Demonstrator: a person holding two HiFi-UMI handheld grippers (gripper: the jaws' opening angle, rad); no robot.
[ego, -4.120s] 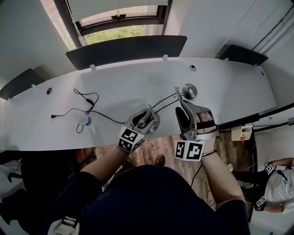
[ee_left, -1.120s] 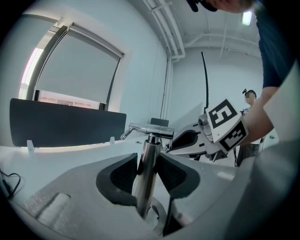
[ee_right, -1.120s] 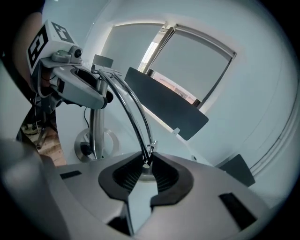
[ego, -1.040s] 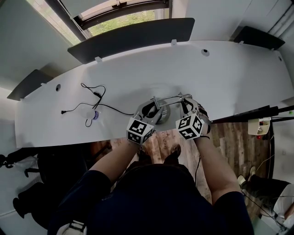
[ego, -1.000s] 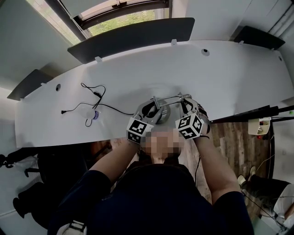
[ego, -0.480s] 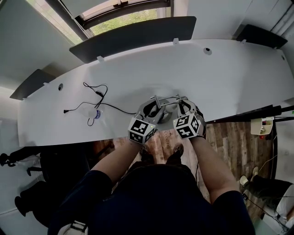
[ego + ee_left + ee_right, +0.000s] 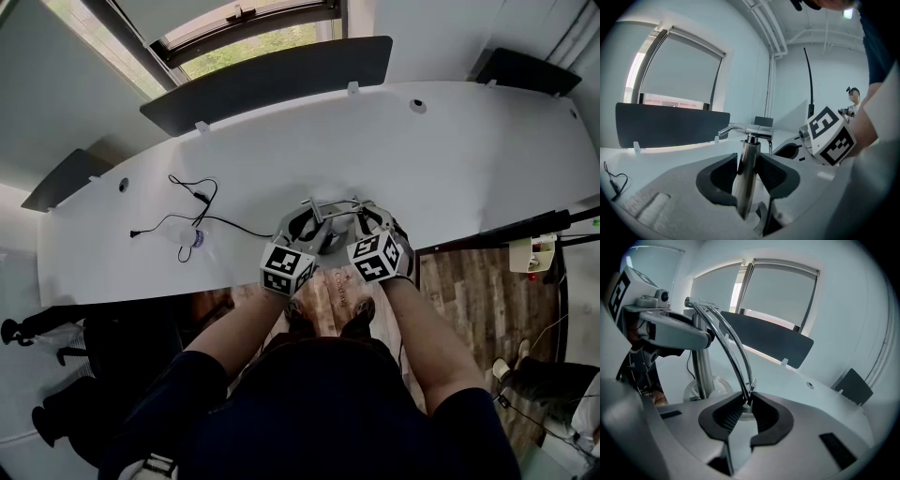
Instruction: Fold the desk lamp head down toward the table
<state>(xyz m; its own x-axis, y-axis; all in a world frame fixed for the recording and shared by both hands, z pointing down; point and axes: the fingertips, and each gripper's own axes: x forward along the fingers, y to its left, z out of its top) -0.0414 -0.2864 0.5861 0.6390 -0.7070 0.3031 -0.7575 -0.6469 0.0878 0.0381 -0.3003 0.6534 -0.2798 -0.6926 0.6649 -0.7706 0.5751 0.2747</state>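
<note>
The chrome desk lamp stands at the near edge of the white table (image 7: 450, 159), its round base (image 7: 322, 236) between my two grippers. My left gripper (image 7: 302, 230) is shut on the lamp's upright post (image 7: 746, 173); the left gripper (image 7: 749, 171) view shows both dark pads pressed on that post. My right gripper (image 7: 371, 221) is shut on the thin twin-rod arm (image 7: 733, 348), which curves from the post's top (image 7: 690, 302) down into the jaws of the right gripper (image 7: 747, 401). The lamp head is hidden under the right gripper.
A black cable (image 7: 199, 204) with a small white and blue piece (image 7: 187, 236) lies on the table to the left. Dark screens (image 7: 272, 80) stand along the table's far edge. The table's near edge runs just below the grippers. A person (image 7: 853, 96) stands far off.
My right gripper has sunk a little and rolled, bringing the lamp arm lower and closer to the post. The left gripper has kept still on the post.
</note>
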